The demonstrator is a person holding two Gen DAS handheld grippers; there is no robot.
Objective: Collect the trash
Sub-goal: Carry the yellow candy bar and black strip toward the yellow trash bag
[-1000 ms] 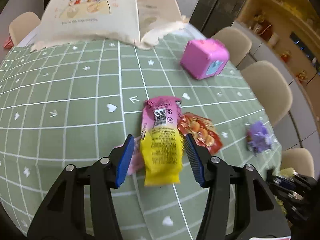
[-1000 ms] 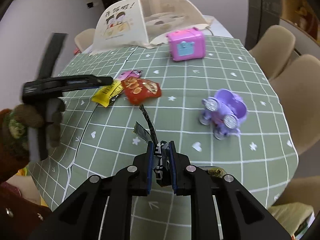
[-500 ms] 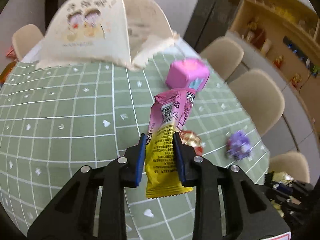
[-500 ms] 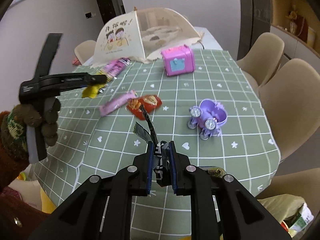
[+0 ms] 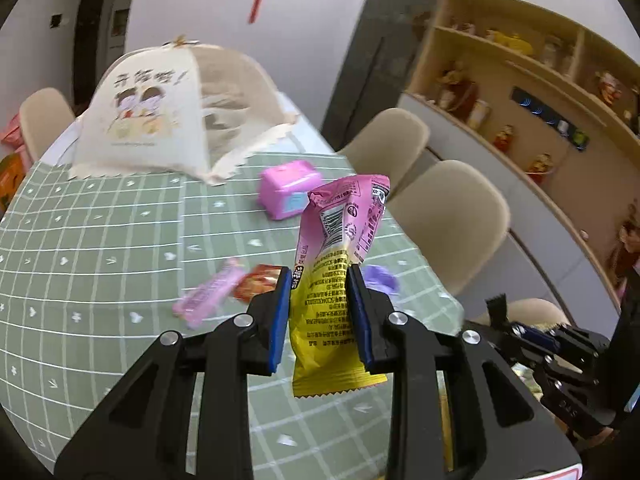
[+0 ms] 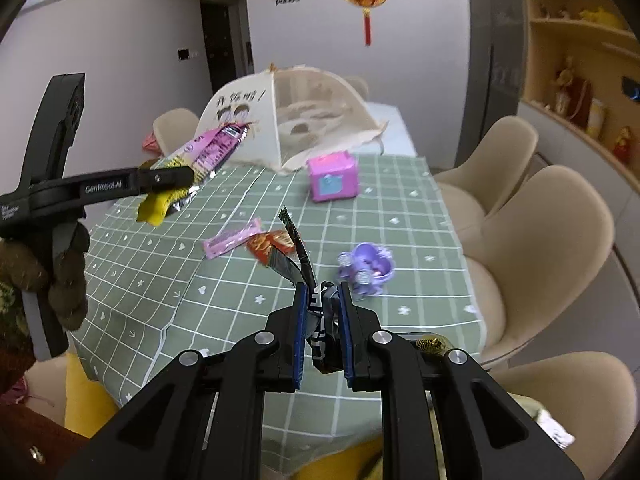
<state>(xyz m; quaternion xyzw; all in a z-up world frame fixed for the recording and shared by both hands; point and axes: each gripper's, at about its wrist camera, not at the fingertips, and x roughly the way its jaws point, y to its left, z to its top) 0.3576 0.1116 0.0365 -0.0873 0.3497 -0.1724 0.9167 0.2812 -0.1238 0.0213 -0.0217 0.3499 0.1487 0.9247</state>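
My left gripper [image 5: 320,316] is shut on a pink and yellow snack wrapper [image 5: 340,264], held upright well above the table. From the right wrist view that same wrapper [image 6: 200,164] sticks out of the left gripper [image 6: 176,178] at the left, held by a gloved hand [image 6: 44,272]. The right gripper [image 6: 323,332] is shut on a crumpled dark foil wrapper [image 6: 298,264] whose torn strip points up. On the green checked tablecloth [image 6: 400,240] lie a pink bar wrapper [image 6: 232,238] and a red snack packet [image 6: 268,242] side by side.
A purple toy car [image 6: 366,266] and a pink toy cube [image 6: 332,176] stand on the table. A beige mesh food cover [image 6: 296,120] sits at the far end. Beige chairs [image 6: 540,248] line the right side. The right gripper [image 5: 560,352] shows at the lower right of the left wrist view.
The left gripper closed on the pink and yellow wrapper and lifted it off the table. The right gripper rose too, its dark wrapper still clamped. The pink bar wrapper lies uncovered now.
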